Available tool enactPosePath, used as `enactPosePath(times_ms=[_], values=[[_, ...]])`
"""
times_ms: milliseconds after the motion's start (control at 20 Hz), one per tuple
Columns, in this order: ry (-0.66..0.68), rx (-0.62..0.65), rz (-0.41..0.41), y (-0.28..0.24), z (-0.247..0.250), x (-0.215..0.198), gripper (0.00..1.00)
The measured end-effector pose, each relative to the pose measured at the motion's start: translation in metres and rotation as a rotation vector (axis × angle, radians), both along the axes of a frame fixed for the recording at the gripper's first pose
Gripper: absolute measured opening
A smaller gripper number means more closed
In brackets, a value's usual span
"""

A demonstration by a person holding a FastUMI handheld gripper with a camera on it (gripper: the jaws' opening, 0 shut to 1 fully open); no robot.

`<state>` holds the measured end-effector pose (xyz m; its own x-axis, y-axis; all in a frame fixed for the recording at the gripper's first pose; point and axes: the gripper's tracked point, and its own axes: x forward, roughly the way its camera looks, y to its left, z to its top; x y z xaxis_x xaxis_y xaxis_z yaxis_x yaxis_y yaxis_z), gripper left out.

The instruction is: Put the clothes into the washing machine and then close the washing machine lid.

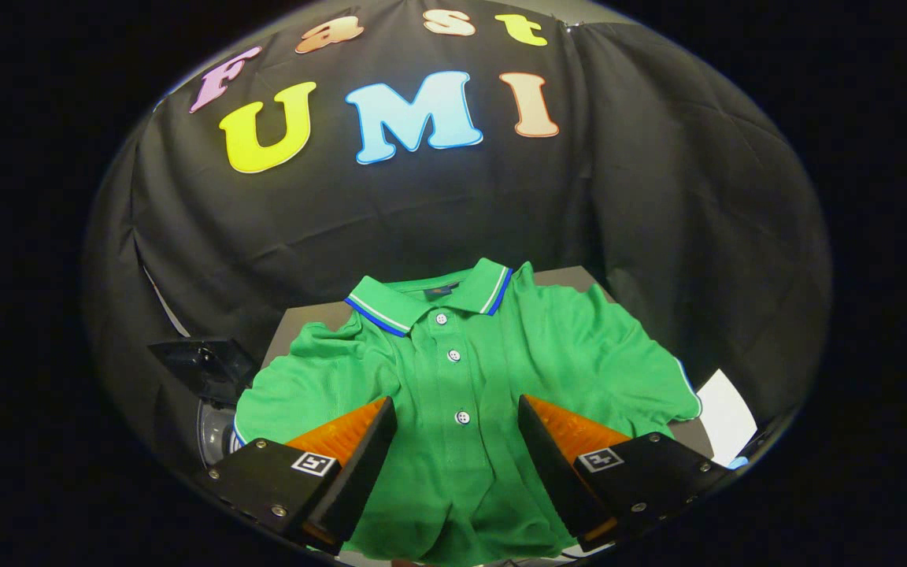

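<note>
One garment is in play: a green polo shirt (453, 394) with a striped collar, lying front-up and roughly flat on a dark table (571, 277), collar toward the booth's far cloth and hem toward the camera. The gripper (457, 417) hangs just above the shirt's lower half with its fingers spread wide, one on each side of the buttoned placket; nothing is held between them. To the left of the shirt, lower than the table, sits what looks like the washing machine (213, 409), with a dark raised flap that may be its open lid (205, 362); too little of it is visible to be sure. A white sheet (725, 421) lies near the right sleeve.

The step in hand looks like the first pick of the shirt, so the task is barely begun. To do it well, the fingers should come straight down onto the cloth near the placket and close on a raised fold, gathering several layers instead of a single skin of fabric, since a thin pinch of knit is likely to slip. A bite near the middle of the body would probably let both sleeves and the hem hang evenly when lifted, which should make the bundle easier to feed through the machine's opening. Buttons are best kept out of the pinch. Trailing cloth may snag the table edge, so a generous lift before swinging left seems wise.
</note>
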<state>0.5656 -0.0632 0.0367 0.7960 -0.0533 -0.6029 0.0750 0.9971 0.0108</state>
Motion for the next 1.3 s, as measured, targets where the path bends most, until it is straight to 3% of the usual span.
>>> enactPosePath(times_ms=[200,350,450,700,900,1300], values=[[0.034,-0.004,0.019,0.000,-0.006,0.003,0.96],[0.082,-0.007,-0.021,-0.004,-0.007,0.001,0.94],[0.109,-0.048,-0.010,-0.006,-0.010,-0.002,0.82],[0.145,-0.038,-0.020,-0.005,-0.008,0.000,0.11],[0.173,-0.038,-0.026,-0.004,-0.005,0.001,0.01],[0.095,-0.033,-0.064,0.015,0.066,0.003,0.01]])
